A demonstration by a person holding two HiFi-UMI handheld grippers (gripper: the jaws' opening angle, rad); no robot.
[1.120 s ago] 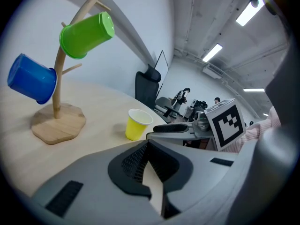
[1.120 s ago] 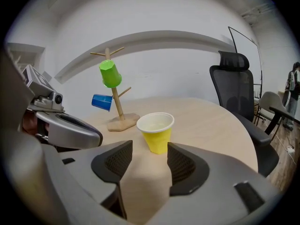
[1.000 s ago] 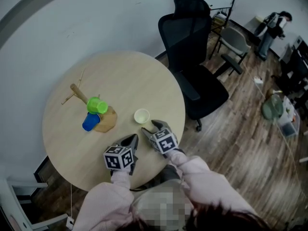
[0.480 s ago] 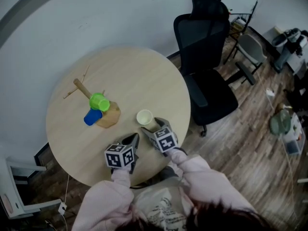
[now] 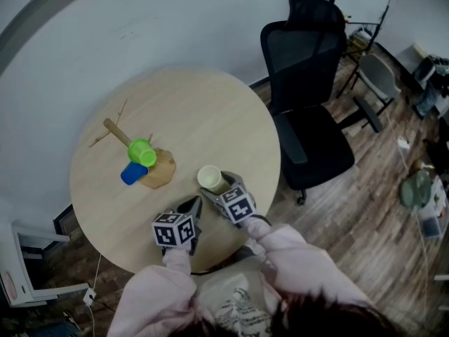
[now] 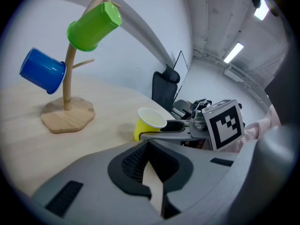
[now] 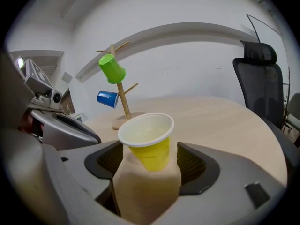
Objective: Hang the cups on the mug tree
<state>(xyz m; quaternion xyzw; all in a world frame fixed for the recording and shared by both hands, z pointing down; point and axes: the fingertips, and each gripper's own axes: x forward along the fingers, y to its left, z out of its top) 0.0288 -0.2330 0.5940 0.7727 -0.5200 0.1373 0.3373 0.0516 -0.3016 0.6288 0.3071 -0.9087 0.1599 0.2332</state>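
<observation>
- The round pale wooden table (image 5: 203,111) carries the wooden mug tree (image 5: 158,170), which stands towards its left side in the head view.
- The black office chair (image 5: 309,69) stands off the table, well apart from the mug tree.
- The mug tree is a thin stem with pegs on a flat, wavy-edged base.
- The right gripper (image 7: 149,168) sits well apart from the mug tree. Its jaws have just been opening and stand spread, with gaps either side of the cup between them.
- The left gripper (image 6: 151,175) rests beside it, also well away from the tree, its jaws drawn together on nothing.
- The green plastic cup (image 5: 142,152) hangs tilted on an upper peg of the tree.
- The blue plastic cup (image 5: 132,173) hangs on a lower peg.
- The yellow paper cup (image 7: 147,139) stands upright on the table, apart from the tree's base.
</observation>
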